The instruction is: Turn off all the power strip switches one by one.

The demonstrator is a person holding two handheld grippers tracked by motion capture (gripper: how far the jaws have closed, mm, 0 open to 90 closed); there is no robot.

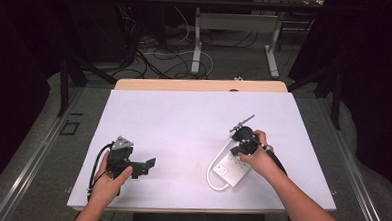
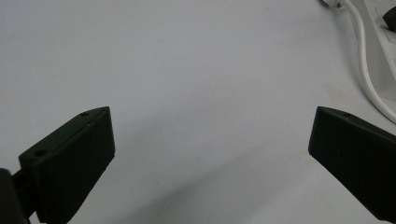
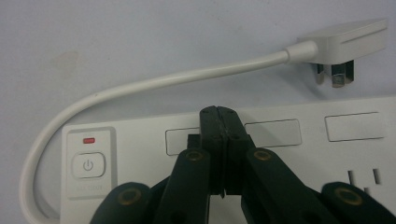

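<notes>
A white power strip [image 1: 230, 170] lies at the right of the white table top, its short white cable [image 1: 211, 175] looping round its near end. In the right gripper view the power strip [image 3: 289, 154] shows a power button [image 3: 88, 164] under a small red light, and its white plug [image 3: 343, 43] lies loose on the table beyond it. My right gripper [image 3: 223, 114] is shut, jaws pressed together with nothing between them, tips just over the strip's top face. From above, the right gripper [image 1: 240, 147] points down at the strip. My left gripper [image 1: 146, 167] rests at the front left, open wide and empty [image 2: 212, 112].
The white sheet [image 1: 183, 125] covers the table, whose wooden far edge [image 1: 200, 84] shows beyond it. The left gripper view catches the strip's cable [image 2: 369, 70] at its upper right. Cables and a desk frame [image 1: 234, 42] stand on the floor behind.
</notes>
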